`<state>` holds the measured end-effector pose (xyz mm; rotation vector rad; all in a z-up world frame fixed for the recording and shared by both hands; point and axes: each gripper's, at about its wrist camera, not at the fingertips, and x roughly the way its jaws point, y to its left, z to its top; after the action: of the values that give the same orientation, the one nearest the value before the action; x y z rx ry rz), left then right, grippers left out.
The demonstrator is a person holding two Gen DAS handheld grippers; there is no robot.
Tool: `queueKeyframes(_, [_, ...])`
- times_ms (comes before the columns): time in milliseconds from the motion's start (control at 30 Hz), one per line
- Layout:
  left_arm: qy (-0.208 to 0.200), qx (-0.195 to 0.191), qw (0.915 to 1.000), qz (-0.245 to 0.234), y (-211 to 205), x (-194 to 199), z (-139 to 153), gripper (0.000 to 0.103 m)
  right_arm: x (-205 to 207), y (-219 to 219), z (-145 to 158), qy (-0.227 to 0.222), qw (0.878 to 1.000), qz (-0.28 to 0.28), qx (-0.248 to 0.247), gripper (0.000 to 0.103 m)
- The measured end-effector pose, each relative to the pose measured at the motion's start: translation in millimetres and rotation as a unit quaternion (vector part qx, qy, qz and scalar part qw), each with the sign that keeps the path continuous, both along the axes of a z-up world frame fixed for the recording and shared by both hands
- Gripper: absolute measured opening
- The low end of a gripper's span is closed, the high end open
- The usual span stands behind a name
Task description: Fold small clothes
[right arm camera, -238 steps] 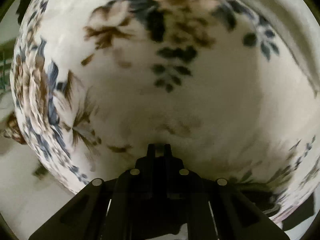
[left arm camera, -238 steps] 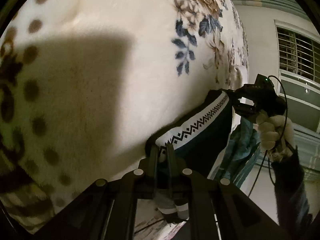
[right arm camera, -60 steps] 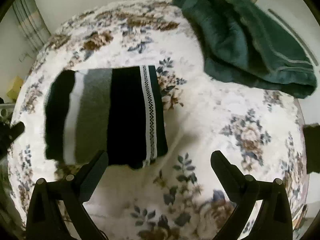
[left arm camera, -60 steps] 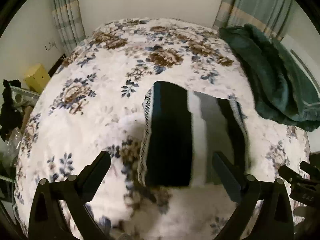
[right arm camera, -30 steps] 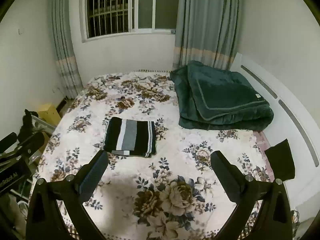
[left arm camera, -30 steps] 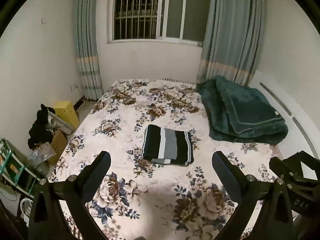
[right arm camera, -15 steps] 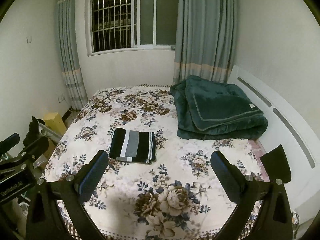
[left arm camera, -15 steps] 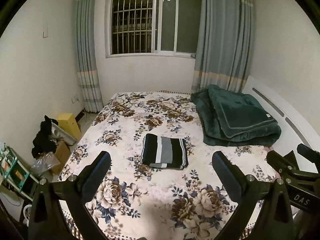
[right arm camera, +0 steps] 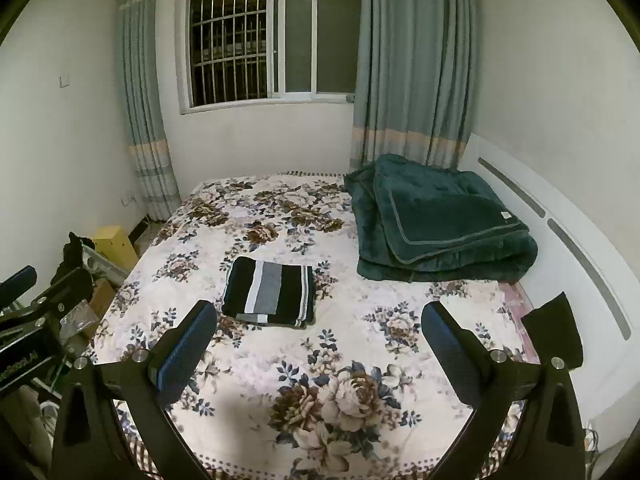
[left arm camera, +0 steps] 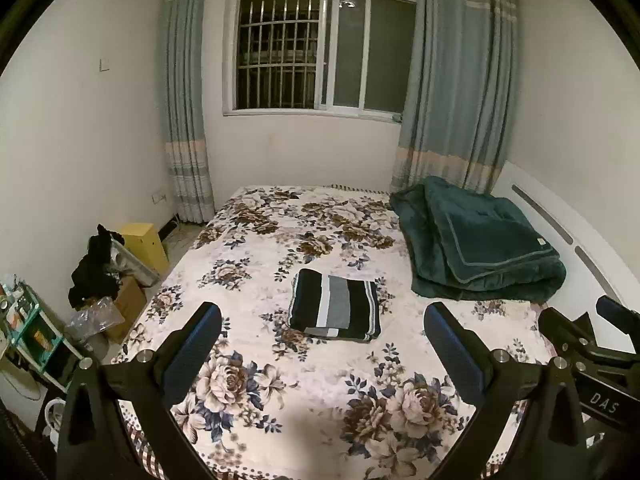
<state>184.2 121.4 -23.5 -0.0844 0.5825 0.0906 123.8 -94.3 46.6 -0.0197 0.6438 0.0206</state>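
A folded black, grey and white striped garment [left arm camera: 335, 306] lies flat in the middle of the floral bed [left arm camera: 280, 384]; it also shows in the right wrist view [right arm camera: 270, 292]. My left gripper [left arm camera: 322, 354] is open and empty, held back from the bed's near edge, well short of the garment. My right gripper [right arm camera: 318, 354] is open and empty too, equally far back. The right gripper's body [left arm camera: 588, 344] shows at the right edge of the left wrist view, and the left gripper's body [right arm camera: 28, 320] at the left edge of the right wrist view.
A folded dark green blanket [left arm camera: 476, 240] lies at the bed's far right by the white headboard [left arm camera: 580, 248]. Boxes, a yellow stool [left arm camera: 144, 242] and clutter stand on the floor left of the bed. A barred window [left arm camera: 312, 48] and curtains are behind.
Both grippers let go of the garment and opened, then drew back and up from the bed. The folded garment now lies still and looks smaller and farther away.
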Motion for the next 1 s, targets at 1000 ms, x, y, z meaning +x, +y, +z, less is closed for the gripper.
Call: queueKeyframes(1000, [-0.001,0.004,1.0,-0.005,2.9,-2.4,5.4,0.103,8.2,4.1,4.1,-0.003,1.0,0.009,0.006,0.103])
